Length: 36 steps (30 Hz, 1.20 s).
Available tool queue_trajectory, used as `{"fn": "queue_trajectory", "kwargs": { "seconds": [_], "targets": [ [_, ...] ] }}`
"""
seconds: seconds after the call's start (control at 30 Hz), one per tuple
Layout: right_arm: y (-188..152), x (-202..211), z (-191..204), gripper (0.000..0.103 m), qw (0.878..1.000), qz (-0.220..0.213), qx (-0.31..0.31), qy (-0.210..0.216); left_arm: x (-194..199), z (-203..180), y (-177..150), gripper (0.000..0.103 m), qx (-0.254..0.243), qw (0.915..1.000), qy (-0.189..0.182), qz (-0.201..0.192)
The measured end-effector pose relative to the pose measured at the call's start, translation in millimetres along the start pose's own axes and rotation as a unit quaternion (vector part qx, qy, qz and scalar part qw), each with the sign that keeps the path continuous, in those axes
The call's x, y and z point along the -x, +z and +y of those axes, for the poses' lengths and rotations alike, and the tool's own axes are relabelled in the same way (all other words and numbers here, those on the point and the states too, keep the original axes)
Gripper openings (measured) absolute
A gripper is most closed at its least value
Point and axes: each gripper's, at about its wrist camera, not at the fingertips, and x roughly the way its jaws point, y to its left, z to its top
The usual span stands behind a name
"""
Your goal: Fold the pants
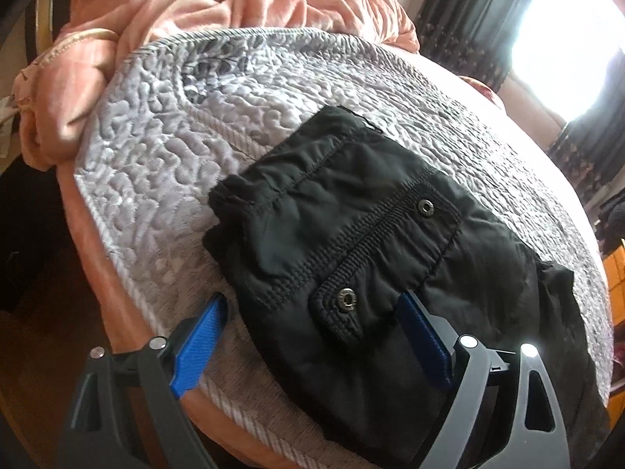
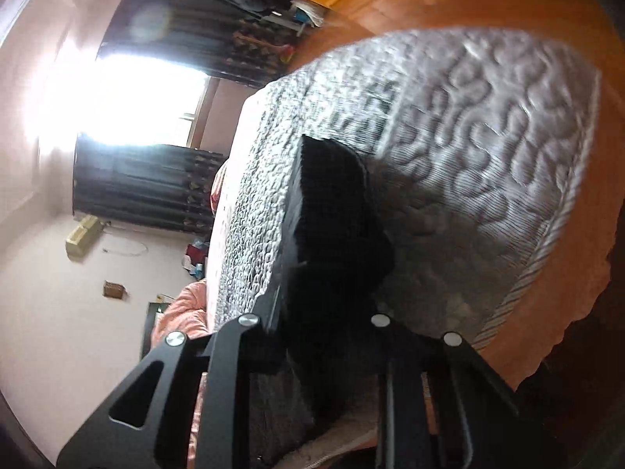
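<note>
Black pants (image 1: 351, 234), folded into a compact bundle with two metal snaps on the pocket flaps, lie on a grey quilted bedspread (image 1: 156, 136). My left gripper (image 1: 312, 336) hovers open over their near edge. Its left blue pad (image 1: 203, 336) is over the quilt beside the cloth, and its right pad (image 1: 422, 344) is above the fabric. In the tilted, blurred right wrist view, a raised fold of the pants (image 2: 332, 203) runs into my right gripper (image 2: 324, 293). The dark cloth hides the fingertips, and the jaws stand close together on it.
A crumpled pink blanket (image 1: 156, 8) is heaped at the far end of the bed. The bed's corded edge (image 1: 242, 414) runs just below my left gripper. Dark curtains (image 2: 148, 187) flank a bright window (image 2: 117, 97). Wooden floor (image 2: 390, 0) lies beyond the bed.
</note>
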Motion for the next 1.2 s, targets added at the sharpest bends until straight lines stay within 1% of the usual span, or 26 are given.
{"fn": "queue_trajectory", "kwargs": {
  "seconds": [0.1, 0.2, 0.33, 0.47, 0.7, 1.2],
  "targets": [
    [-5.0, 4.1, 24.1, 0.020, 0.999, -0.006, 0.032, -0.013, 6.2, -0.8, -1.3, 0.094, -0.003, 0.9998, 0.011, -0.013],
    [-11.4, 8.0, 49.4, 0.020, 0.997, -0.013, 0.066, -0.024, 12.0, -4.1, -2.3, 0.094, -0.010, 0.9994, 0.021, -0.025],
    [-18.7, 9.4, 74.3, 0.020, 0.994, -0.020, 0.101, -0.033, 17.2, -7.3, -3.2, 0.096, -0.021, 0.9987, 0.023, -0.040],
    [-26.5, 13.6, 93.8, 0.020, 0.990, -0.027, 0.133, -0.043, 19.5, -6.1, -3.7, 0.097, -0.018, 0.9986, 0.021, -0.045],
    [-34.6, 12.5, 114.2, 0.020, 0.984, -0.037, 0.165, -0.055, 19.2, -2.2, -3.7, 0.098, -0.012, 0.9988, 0.013, -0.044],
    [-46.0, 12.9, 131.8, 0.020, 0.977, -0.047, 0.200, -0.058, 18.4, -7.0, -5.8, 0.099, -0.022, 0.9987, 0.014, -0.043]
  ]
}}
